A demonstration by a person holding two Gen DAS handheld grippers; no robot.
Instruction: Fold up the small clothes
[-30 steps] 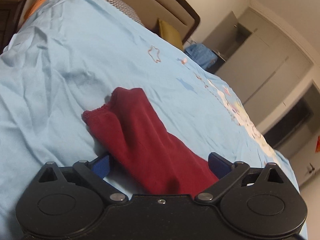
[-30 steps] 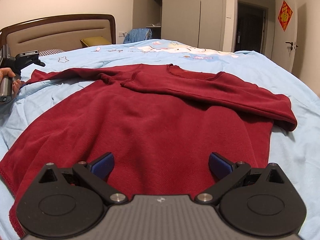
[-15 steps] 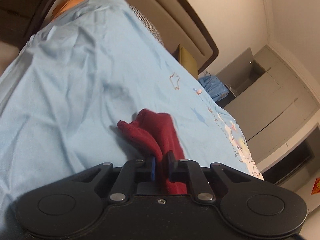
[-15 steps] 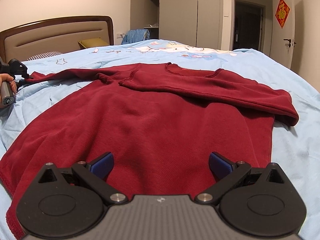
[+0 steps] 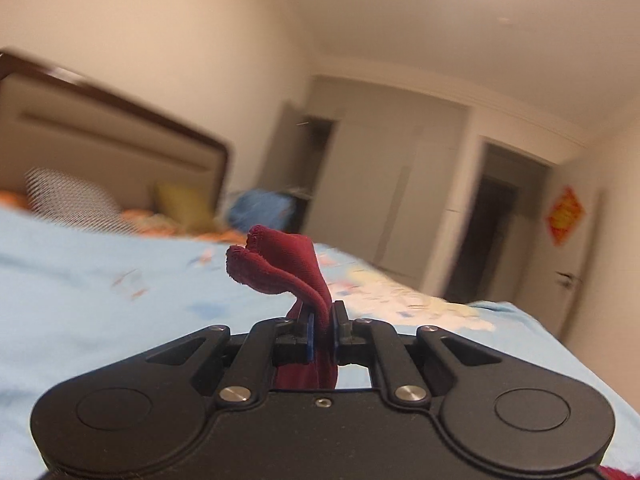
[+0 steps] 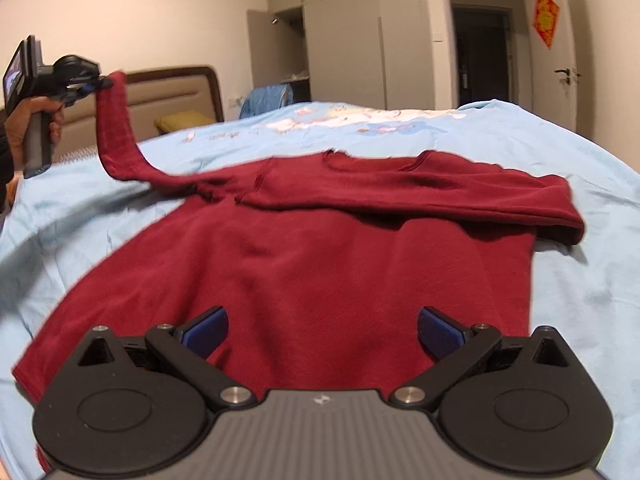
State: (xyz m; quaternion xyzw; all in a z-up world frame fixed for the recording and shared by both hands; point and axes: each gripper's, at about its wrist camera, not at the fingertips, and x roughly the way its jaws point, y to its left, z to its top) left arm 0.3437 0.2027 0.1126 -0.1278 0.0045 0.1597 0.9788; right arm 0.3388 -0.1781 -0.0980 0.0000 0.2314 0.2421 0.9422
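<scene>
From the left wrist, the left gripper point(image 5: 323, 330) has its jaws clamped on the cuff of a dark red sleeve point(image 5: 280, 268), lifted above the blue bed point(image 5: 100, 300).

From the right wrist, the right gripper point(image 6: 322, 330) hangs with jaws wide and empty over the hem of the red sweater point(image 6: 312, 272), which lies flat on the bed. One sleeve is already folded across the chest; the raised one looks due next, with the body fold still left.
</scene>
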